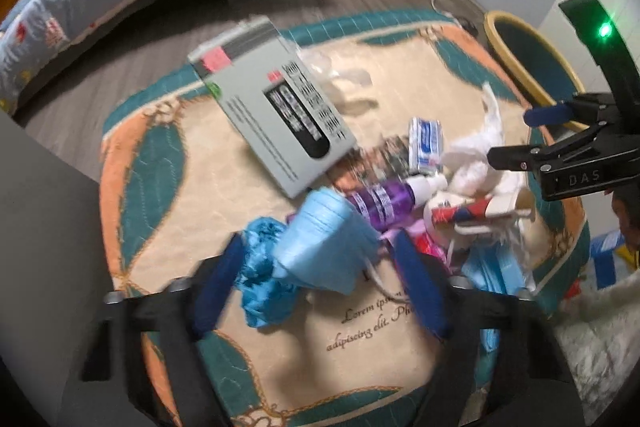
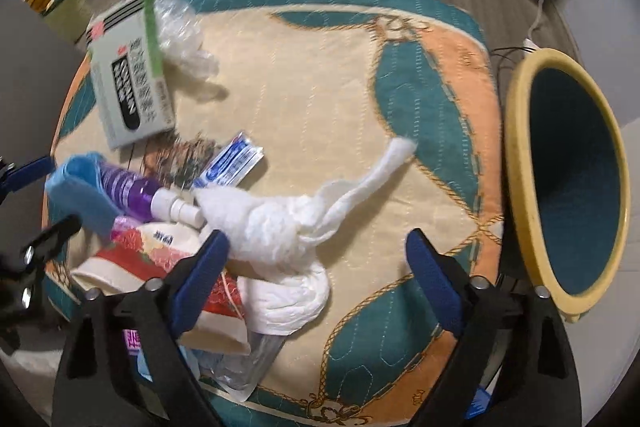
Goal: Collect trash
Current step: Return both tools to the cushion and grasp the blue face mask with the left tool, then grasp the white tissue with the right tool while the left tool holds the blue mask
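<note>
Left claw [image 1: 320, 279] straddles crinkled blue mask [image 1: 324, 247].

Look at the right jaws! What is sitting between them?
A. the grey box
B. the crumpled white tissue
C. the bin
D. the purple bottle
B: in the right wrist view the crumpled white tissue lies between the open blue jaws of the right gripper, on the patterned mat.

The quilted mat [image 1: 280, 311] reads "Lorem ips… adipiscing elit"; the right gripper [image 1: 508, 137] body bears "DAS". The grey box's [image 1: 276, 111] print is blurred.
</note>
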The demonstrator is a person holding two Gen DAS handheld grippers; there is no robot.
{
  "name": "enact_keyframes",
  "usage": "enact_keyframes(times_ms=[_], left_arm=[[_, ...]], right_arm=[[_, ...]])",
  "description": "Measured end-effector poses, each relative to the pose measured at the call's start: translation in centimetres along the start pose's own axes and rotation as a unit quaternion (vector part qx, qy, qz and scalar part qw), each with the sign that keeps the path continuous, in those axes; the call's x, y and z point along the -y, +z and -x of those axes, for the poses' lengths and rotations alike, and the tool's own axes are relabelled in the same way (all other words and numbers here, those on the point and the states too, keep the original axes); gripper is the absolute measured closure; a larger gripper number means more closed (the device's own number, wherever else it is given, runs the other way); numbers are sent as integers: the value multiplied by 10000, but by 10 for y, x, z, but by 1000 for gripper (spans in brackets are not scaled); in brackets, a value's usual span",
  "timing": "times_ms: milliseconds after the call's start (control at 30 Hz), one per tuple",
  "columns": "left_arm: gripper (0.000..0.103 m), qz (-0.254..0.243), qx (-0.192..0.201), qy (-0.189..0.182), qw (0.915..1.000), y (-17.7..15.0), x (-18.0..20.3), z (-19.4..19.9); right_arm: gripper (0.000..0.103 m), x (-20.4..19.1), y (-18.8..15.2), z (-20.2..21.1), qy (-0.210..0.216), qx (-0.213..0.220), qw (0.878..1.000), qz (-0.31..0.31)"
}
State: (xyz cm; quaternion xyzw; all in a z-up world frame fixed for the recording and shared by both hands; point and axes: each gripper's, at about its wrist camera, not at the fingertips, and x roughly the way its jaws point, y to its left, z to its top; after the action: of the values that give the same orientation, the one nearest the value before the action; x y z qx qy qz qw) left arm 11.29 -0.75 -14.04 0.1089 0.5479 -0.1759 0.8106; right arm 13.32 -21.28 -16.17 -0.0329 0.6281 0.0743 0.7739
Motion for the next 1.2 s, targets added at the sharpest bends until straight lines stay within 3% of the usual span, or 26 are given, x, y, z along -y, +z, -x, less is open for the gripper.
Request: enact_keyframes(times_ms=[33,100,167,200,433,700,733,800,867,1100,1200], left_arm=[[38,0,-66,-29,10000,-1,0,-3],[55,-34,-132,-64,9999,-1,2,-5],[66,-79,-123,-29,9999,-1,3,-4],[72,-61,-118,-75,9999,-1,2,-3],[81,-15,166,-164,9997,4,-1,15],[83,116,802,-68,9967,15,-9,46],[83,149,833,-92,9964,16,-10,48],[83,278,862,-182,9957,17,-15,51],[83,343,874,-222,9953,18,-18,51],[83,481,912,-351,9941,19,-21,51],[83,461,861,-348,9946,19,-21,48]], right_arm=[[24,-1,-1,-1,28,-28,10000,45],[31,-4,-2,-3,58,-61,9999,122],[53,-7,-3,-4,140,-80,9997,185],[57,-8,-3,-4,209,-89,9995,202],[101,-6,2,9,443,62,9985,301],[100,-2,5,26,303,328,9982,389],[96,-3,4,28,280,357,9978,492],[75,-9,-1,28,244,315,9961,785],[45,-18,-7,29,42,356,9925,1171],[40,-42,-11,5,-124,122,9825,1852],[39,-48,-9,-11,-518,43,9764,2098]])
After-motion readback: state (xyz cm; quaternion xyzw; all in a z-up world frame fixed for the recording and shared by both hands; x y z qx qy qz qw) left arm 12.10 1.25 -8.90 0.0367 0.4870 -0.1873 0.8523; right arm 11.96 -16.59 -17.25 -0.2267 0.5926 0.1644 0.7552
